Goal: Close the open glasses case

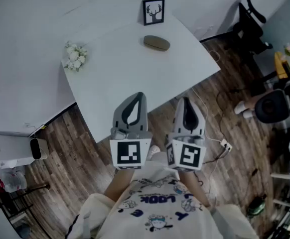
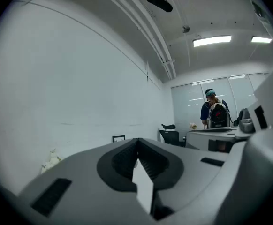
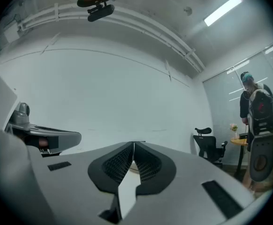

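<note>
Your worktop (image 1: 135, 73) is plain white, and the wall (image 2: 71, 88) is much the same pale white. The glasses case (image 1: 156, 43) is a dull olive-brown. The picture frame (image 1: 153, 11) is black around a white sheet with a black antlered head. The flowers (image 1: 74, 57) are white with touches of pale green. The floor (image 1: 70, 148) is dark brown in wood-grain planks. Your left gripper (image 1: 139, 95) and right gripper (image 1: 185, 100) are light grey. Each carries a cube with black-and-white square markers, and the inner faces of the jaws are dark and finely ribbed. Your shirt (image 1: 155, 203) is white with blue print. The office chair (image 2: 169, 134) is black.
</note>
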A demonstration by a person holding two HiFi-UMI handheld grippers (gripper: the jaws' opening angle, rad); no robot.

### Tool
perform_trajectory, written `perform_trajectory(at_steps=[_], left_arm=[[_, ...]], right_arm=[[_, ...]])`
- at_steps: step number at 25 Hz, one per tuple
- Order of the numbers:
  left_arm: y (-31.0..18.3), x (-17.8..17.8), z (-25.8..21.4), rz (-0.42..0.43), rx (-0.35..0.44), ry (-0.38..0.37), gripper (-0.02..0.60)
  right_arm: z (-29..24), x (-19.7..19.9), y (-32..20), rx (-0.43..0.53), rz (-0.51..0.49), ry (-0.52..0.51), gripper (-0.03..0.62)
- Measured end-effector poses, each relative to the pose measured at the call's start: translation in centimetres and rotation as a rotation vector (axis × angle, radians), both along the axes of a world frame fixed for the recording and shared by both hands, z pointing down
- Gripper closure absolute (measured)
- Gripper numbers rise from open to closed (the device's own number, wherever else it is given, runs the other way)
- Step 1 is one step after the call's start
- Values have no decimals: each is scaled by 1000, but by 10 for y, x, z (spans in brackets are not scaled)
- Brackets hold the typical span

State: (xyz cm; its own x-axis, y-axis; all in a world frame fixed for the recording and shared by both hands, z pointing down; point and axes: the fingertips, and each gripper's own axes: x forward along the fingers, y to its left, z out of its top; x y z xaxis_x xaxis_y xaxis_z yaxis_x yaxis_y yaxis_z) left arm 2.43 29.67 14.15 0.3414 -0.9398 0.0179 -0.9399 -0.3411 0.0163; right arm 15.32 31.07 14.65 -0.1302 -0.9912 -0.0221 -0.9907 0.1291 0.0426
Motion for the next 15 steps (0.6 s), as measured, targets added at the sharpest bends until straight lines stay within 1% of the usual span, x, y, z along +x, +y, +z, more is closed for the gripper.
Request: perform_trajectory(at_steps=[3,8,15], left_arm=[[-3,-2,2,-4,-17,-2,581],[-6,-6,3,-21,-23,-9,581],[-16,0,4,-37,-25,-29,581]], right_arm=[[-3,1,-2,2,2,5,583],[-4,3,-5,2,-4,-4,583],[0,11,-21,-4,-26,-37,583]])
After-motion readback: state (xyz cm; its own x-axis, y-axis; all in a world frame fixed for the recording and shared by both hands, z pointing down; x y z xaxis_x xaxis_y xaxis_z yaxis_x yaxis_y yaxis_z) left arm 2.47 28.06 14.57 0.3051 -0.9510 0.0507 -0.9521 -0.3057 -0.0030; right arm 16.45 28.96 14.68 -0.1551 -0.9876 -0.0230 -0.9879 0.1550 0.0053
